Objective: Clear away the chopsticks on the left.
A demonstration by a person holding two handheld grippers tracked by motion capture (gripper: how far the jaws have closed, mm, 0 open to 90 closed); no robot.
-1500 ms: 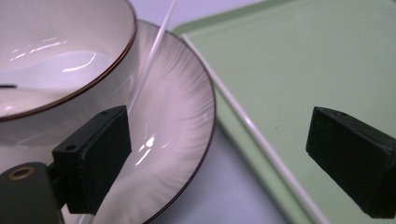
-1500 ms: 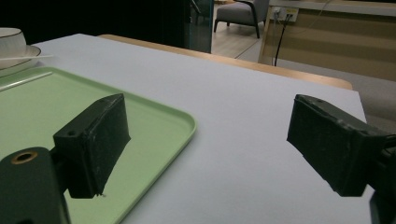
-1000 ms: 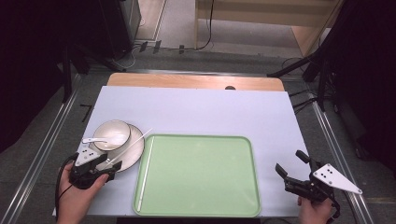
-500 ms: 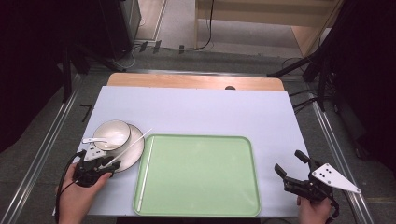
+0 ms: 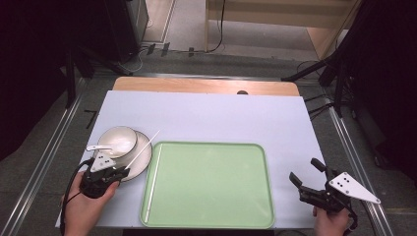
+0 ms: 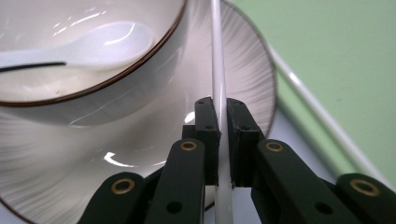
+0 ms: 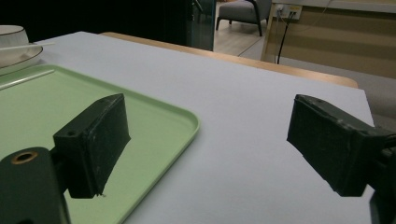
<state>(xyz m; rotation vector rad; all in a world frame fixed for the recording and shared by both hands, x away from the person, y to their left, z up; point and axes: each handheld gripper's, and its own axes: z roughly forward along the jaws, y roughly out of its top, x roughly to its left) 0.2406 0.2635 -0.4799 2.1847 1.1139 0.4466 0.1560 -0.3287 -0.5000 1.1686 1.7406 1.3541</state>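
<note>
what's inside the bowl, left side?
A white spoon lies inside the bowl, which sits on a plate. The bowl's bottom under the spoon is hidden.

black fingers, brass screws

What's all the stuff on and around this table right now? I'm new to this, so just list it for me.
tray: one, pale green, centre front of the table.
chopstick in tray: one, white, lying along the tray's left edge.
held chopstick: one, white, slanting over the plate, pinched in the left claw.
plate: one, white, left of the tray.
bowl: one, white with a dark rim, on the plate.
spoon: one, white, inside the bowl.
table: one, pale sheet over a wooden top.
left claw: black, shut on the held chopstick.
right claw: black, open, right of the tray.
</note>
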